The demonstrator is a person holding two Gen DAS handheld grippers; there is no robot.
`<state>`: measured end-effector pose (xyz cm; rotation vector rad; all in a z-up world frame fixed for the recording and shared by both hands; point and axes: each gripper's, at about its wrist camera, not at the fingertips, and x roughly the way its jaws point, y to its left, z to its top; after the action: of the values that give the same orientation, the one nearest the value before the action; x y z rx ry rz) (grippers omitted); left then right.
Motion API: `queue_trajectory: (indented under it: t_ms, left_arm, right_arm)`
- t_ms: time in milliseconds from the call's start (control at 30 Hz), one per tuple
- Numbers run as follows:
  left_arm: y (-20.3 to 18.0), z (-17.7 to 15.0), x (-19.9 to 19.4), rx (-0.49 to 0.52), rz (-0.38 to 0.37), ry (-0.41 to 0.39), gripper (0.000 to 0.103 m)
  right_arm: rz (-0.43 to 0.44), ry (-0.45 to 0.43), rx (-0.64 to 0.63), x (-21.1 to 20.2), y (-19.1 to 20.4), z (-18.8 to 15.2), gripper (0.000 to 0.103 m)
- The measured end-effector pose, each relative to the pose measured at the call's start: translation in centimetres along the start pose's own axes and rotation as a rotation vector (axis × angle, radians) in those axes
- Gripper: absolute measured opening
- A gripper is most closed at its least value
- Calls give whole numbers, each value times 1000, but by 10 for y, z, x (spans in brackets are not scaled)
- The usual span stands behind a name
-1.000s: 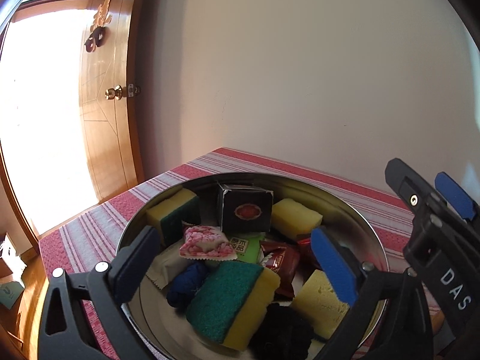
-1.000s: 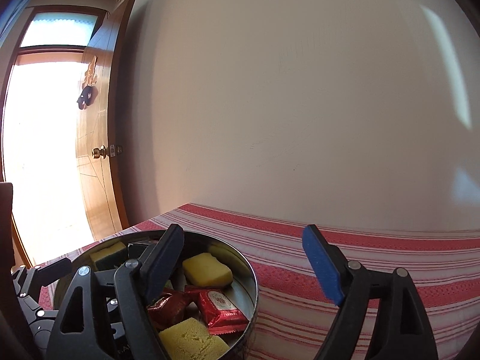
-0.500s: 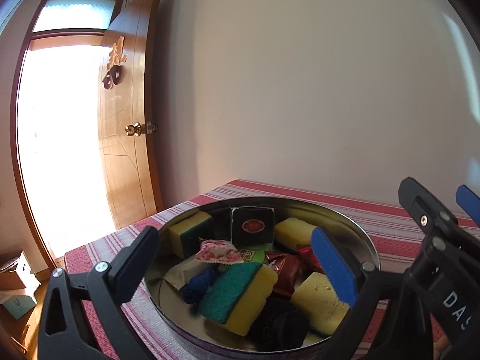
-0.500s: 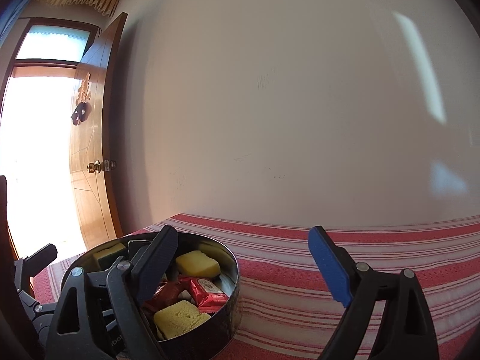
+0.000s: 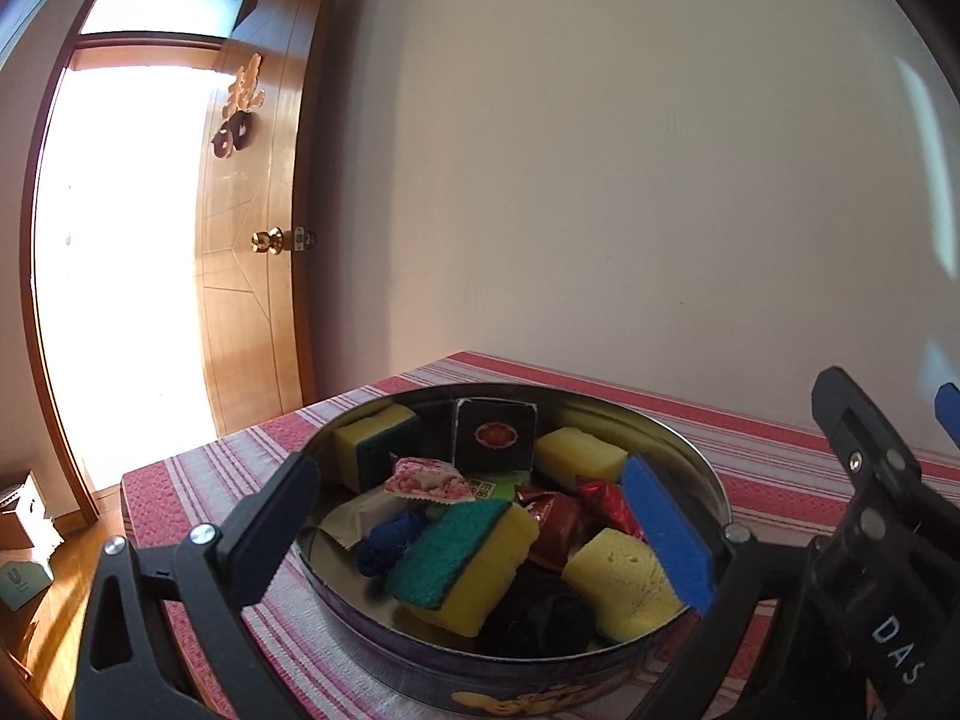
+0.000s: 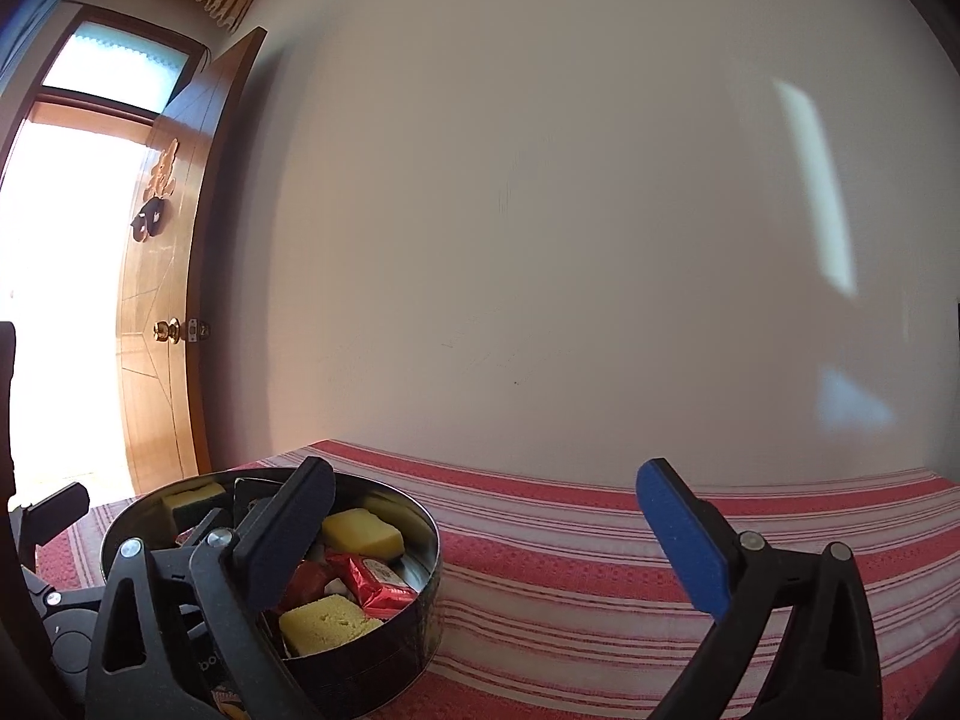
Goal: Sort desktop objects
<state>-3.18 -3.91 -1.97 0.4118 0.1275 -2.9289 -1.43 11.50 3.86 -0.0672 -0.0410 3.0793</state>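
Note:
A round metal tin (image 5: pixel 390 654) stands on the red-striped tablecloth (image 5: pixel 768 480). It holds a green-and-yellow sponge (image 5: pixel 462 564), yellow sponges (image 5: pixel 624 576), a black box (image 5: pixel 493 435), a pink packet (image 5: pixel 429 479), red candy wrappers (image 5: pixel 558 525), a blue ball (image 5: pixel 384 543) and a black ball (image 5: pixel 540 612). My left gripper (image 5: pixel 474 528) hovers open just in front of the tin, gripping nothing. My right gripper (image 6: pixel 486 540) is beside the tin (image 6: pixel 420 618), to its right. Its jaws are opening wide, with nothing pressed between them. The right gripper's body (image 5: pixel 870 480) shows at the right edge of the left wrist view.
A plain wall (image 6: pixel 540 240) rises right behind the table. An open wooden door (image 5: pixel 252 270) and a bright doorway are on the left, past the table's left edge (image 5: pixel 138 480). Small boxes (image 5: pixel 24 516) lie on the floor there. Striped cloth (image 6: pixel 660 540) stretches to the right of the tin.
The right gripper's jaws have spread wider. Both views have drawn back and tilted up, so the tin sits lower in frame; in the right view it has slid left.

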Motion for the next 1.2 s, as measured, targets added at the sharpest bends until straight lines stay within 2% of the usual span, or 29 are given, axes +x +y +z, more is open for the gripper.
queue_trajectory:
  t_ms: [100, 233, 433, 633, 767, 1000, 1200]
  left_arm:
    - [-6, -3, -4, 45, -4, 27, 103]
    - [-11, 2, -14, 99, 6, 49, 103]
    - [-8, 13, -37, 141, 34, 32, 103]
    - [7, 20, -50, 103, 11, 58, 103]
    - [12, 26, -63, 120, 36, 17, 103]
    - [18, 34, -85, 129, 32, -41, 103]
    - [22, 35, -83, 111, -3, -18, 103]
  right_arm:
    - [-23, 19, 9, -4, -3, 1, 103]
    - [-27, 89, 51, -9, -7, 3, 103]
    - [-30, 160, 114, -21, -13, 7, 103]
    - [-49, 122, 113, -46, -16, 9, 102]
    - [-82, 104, 105, -59, -17, 13, 102]
    - [-81, 56, 112, -76, -14, 20, 102]
    - [-81, 20, 69, -85, -2, 23, 102]
